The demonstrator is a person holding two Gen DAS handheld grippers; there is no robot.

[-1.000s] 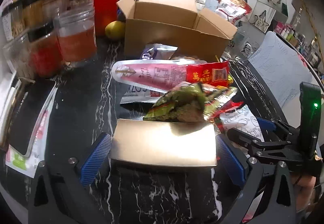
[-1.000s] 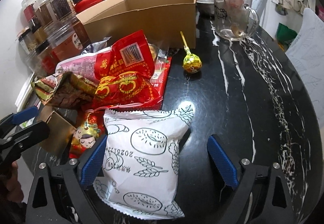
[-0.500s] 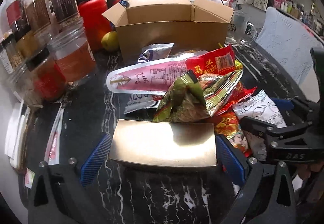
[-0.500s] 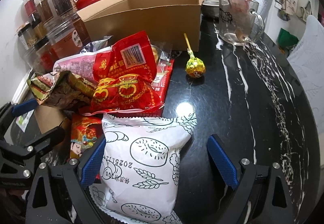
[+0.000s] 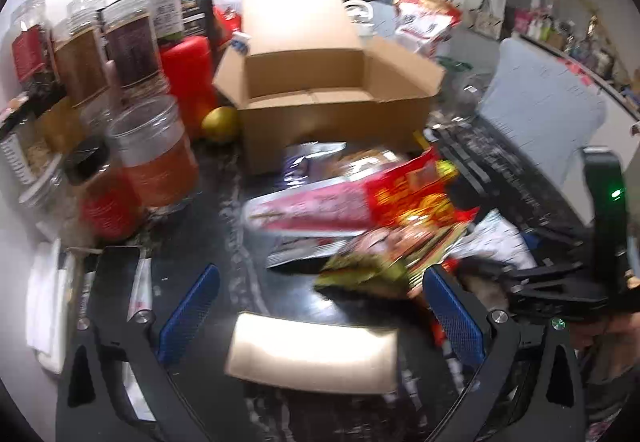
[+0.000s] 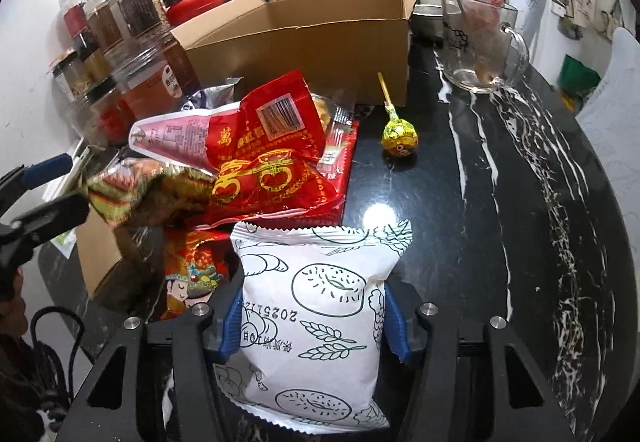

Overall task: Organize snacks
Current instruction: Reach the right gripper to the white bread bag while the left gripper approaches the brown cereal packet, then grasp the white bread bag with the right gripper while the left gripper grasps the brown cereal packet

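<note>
My right gripper (image 6: 312, 322) is shut on a white bread packet (image 6: 316, 306) with line drawings, lying on the black marble table (image 6: 500, 202). My left gripper (image 5: 320, 306) is open, above a gold flat box (image 5: 312, 352) that lies between its fingers without contact. A pile of snacks lies ahead: a red packet (image 6: 264, 162), a pink packet (image 5: 312, 208), a green-gold packet (image 5: 372, 262). An open cardboard box (image 5: 332, 102) stands behind the pile. A yellow lollipop (image 6: 400, 136) lies to the right of the pile.
Several jars (image 5: 152, 154) and a red container (image 5: 188, 70) stand at the left by the wall. A glass mug (image 6: 476, 46) stands right of the box. A yellow fruit (image 5: 220, 124) sits by the box. A dark phone (image 5: 112, 282) lies at the left.
My right gripper has closed on the white bread packet. My left gripper has pulled back and up from the gold box, and the box now sits lower in its view.
</note>
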